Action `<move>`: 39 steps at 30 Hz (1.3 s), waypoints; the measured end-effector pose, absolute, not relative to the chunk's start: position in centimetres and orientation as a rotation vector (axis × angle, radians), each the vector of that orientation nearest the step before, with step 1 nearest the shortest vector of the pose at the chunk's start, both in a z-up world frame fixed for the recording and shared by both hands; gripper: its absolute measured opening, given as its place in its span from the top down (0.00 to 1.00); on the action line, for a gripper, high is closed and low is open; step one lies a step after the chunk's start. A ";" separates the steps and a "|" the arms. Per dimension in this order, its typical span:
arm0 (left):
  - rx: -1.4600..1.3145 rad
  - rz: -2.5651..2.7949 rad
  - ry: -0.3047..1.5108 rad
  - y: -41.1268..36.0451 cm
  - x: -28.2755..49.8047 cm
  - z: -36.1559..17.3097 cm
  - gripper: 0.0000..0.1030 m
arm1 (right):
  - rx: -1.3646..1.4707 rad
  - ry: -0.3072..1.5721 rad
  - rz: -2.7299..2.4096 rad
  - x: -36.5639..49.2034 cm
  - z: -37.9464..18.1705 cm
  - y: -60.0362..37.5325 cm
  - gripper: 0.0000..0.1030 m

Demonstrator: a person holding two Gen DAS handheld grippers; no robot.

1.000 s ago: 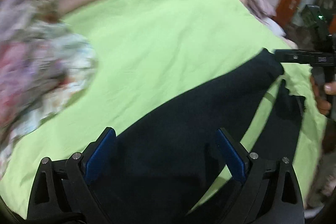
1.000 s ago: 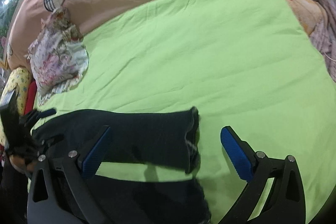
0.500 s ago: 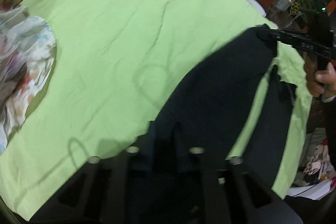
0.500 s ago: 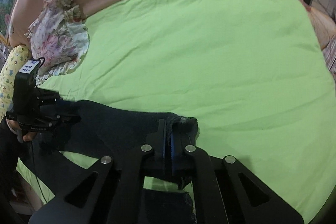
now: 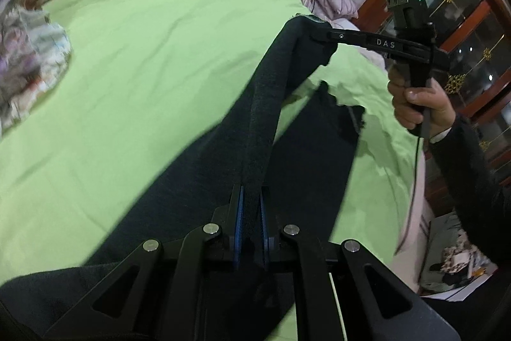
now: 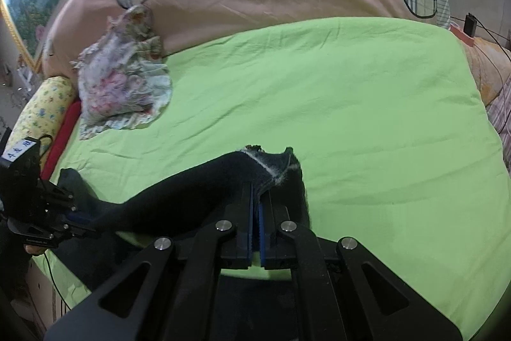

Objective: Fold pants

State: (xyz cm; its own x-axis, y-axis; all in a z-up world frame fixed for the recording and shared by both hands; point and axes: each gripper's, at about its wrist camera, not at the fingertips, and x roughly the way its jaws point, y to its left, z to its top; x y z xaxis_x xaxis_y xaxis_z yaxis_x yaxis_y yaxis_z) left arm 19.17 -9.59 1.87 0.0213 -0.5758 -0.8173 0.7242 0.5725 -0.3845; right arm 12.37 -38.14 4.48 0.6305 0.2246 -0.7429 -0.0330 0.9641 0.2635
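Dark pants (image 5: 268, 104) hang stretched above a green sheet (image 5: 143, 69), left gripper (image 5: 250, 213) clamped on the waist end, right gripper (image 6: 255, 210) clamped on a frayed hem; in the left view the lifted leg runs from six towards one o'clock; the thin hem bite may slip under tension, and the free leg (image 5: 319, 149) could drag askew

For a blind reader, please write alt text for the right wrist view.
The right hand-held gripper is shut on the frayed hem of dark pants, lifting it above a green bedsheet. At far left, the left hand-held gripper clamps the other end.
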 end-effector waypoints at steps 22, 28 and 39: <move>0.612 -0.770 0.950 -14.8 11.6 0.2 0.28 | 0.333 0.898 0.174 3.9 -0.1 -40.5 0.97; 0.656 -0.818 1.045 -14.2 12.2 -2.8 0.80 | 0.315 0.884 0.163 4.2 0.1 -39.7 0.97; 0.455 -0.893 1.053 -11.6 9.6 1.3 0.97 | 0.323 0.822 0.144 2.1 2.2 -39.7 0.98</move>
